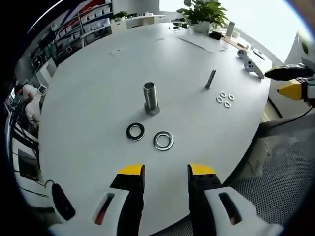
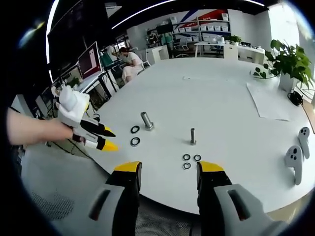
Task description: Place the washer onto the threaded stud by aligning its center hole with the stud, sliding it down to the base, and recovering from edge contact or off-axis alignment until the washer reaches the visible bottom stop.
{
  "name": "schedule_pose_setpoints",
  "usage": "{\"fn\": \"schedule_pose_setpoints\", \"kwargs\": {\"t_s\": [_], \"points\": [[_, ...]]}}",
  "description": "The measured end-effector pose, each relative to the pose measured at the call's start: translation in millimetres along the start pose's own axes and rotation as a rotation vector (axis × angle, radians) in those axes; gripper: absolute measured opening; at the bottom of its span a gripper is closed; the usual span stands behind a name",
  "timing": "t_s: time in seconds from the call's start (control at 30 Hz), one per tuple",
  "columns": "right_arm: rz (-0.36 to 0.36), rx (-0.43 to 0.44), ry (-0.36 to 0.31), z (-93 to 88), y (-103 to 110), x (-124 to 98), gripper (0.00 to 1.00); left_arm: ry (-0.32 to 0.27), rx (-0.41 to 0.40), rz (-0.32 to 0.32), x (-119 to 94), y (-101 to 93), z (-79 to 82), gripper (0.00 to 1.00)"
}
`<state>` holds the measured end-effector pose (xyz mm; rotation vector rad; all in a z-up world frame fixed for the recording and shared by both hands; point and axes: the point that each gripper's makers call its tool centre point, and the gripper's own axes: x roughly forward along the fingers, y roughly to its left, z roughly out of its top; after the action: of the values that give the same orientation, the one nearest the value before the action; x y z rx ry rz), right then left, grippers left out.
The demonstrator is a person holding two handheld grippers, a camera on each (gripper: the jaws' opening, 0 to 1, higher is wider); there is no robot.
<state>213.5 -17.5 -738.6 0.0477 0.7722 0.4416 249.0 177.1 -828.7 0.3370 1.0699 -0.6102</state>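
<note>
A large threaded stud (image 1: pixel 150 98) stands upright on the white table (image 1: pixel 98 88). Just in front of it lie a black washer (image 1: pixel 135 131) and a silver washer (image 1: pixel 163 140), flat and apart. My left gripper (image 1: pixel 166 173) is open near the table's edge, short of both washers, nothing between its jaws. A thinner stud (image 1: pixel 210 78) stands further right with three small washers (image 1: pixel 225 99) beside it. In the right gripper view, my right gripper (image 2: pixel 169 170) is open above the table edge, just short of the small washers (image 2: pixel 190 160) and thin stud (image 2: pixel 193 136). The left gripper (image 2: pixel 101 138) shows at left, held by a hand.
Two white controllers (image 2: pixel 296 155) lie at the table's right. A potted plant (image 1: pixel 204 14) and papers (image 2: pixel 268 101) sit at the far side. Desks, monitors and shelves stand beyond, with a seated person (image 2: pixel 130 61). Grey carpet (image 1: pixel 280 182) is beneath the table's edge.
</note>
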Motion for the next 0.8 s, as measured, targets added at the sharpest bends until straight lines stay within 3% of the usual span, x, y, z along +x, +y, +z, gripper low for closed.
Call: {"fn": "schedule_pose_setpoints", "kwargs": {"t_s": [0.23,0.57,0.8], "points": [[0.009,0.002,0.007,-2.0,1,-1,0.47,0.065,-0.001,-0.01,20,0.6,8.0,0.33],[0.015,-0.004,0.007,-1.8,2,-1,0.48,0.15,0.087,-0.014,40,-0.2,3.0,0.33],[0.014,-0.018,0.001,-0.2,3,-1,0.49,0.163,0.084,-0.016,45,5.2,11.6,0.32]]}}
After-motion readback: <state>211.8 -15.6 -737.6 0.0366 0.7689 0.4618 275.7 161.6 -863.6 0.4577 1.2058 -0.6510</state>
